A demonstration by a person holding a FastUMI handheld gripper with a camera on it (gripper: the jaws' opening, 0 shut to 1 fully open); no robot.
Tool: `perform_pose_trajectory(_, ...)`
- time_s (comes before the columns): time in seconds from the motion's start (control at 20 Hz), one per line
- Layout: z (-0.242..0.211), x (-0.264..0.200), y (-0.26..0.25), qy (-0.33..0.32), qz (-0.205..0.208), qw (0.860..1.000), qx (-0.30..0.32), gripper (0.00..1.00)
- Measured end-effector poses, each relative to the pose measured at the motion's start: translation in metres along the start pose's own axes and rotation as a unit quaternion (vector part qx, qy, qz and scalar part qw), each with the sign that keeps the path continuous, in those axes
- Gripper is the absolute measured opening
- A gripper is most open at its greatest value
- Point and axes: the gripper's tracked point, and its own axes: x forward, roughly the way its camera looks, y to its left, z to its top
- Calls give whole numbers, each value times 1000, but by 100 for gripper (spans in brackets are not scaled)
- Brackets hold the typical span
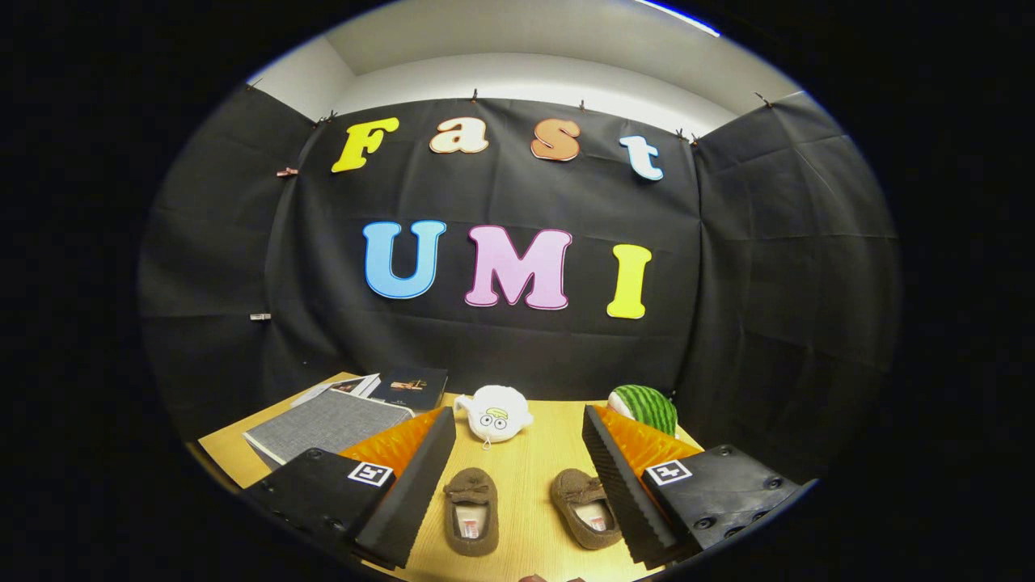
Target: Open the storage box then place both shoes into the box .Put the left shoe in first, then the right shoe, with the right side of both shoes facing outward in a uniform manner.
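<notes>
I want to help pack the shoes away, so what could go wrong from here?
1. The gripper is open over both brown shoes, the left shoe and the right shoe, but the grey storage box beyond the left finger looks closed; grabbing a shoe first would skip a step.
2. The shoes look alike, so the wrong one might go in first.
3. The white plush toy sits just beyond the shoes and could get bumped.

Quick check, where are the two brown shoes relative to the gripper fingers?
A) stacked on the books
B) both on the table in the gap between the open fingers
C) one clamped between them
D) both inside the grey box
B: both brown shoes lie side by side on the table, with the gripper open and its fingers either side, touching neither.
</notes>
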Motion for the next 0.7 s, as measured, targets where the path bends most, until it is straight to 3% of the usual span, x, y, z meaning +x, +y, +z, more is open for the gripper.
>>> perform_pose_trajectory(0.35, -7, 12, 3, 16, 3, 1000, 15, 97)
perform_pose_trajectory(0.7, -14, 32, 25, 53, 49, 997, 35, 97)
